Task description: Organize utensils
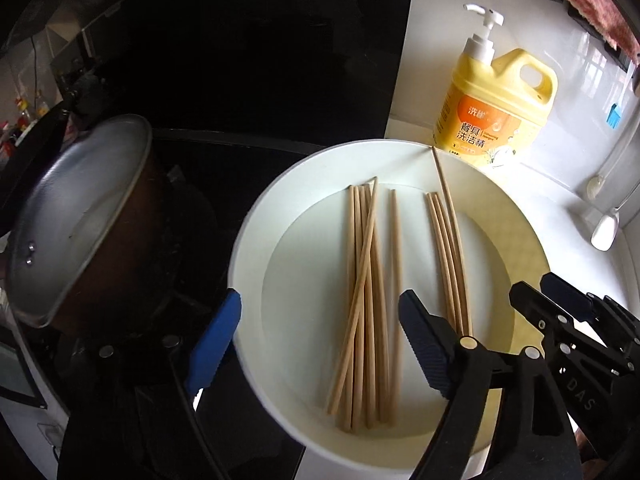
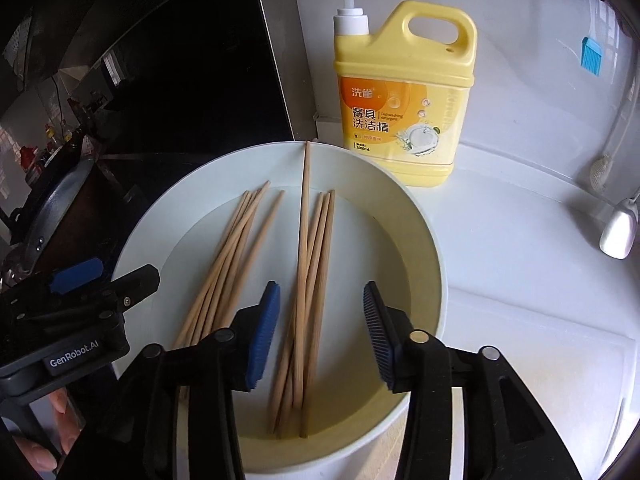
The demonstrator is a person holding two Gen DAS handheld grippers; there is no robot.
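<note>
Several wooden chopsticks lie in a white round basin [image 1: 252, 248] [image 2: 424, 248]. One bundle [image 1: 366, 300] [image 2: 228, 264] lies on the left, a smaller bundle [image 1: 450, 264] [image 2: 312, 280] on the right, with one chopstick [image 1: 440, 172] [image 2: 306, 184] leaning on the far rim. My left gripper [image 1: 320, 348] is open, its fingers either side of the left bundle above the basin's near side. My right gripper [image 2: 322, 332] is open, straddling the right bundle. It also shows in the left wrist view [image 1: 548, 296].
A yellow dish-soap pump bottle [image 1: 492, 112] [image 2: 404, 92] stands behind the basin on the white counter. A metal pot [image 1: 80, 216] sits on the dark stove to the left. A white ladle [image 2: 618, 232] and a blue brush [image 2: 590, 56] are at the right.
</note>
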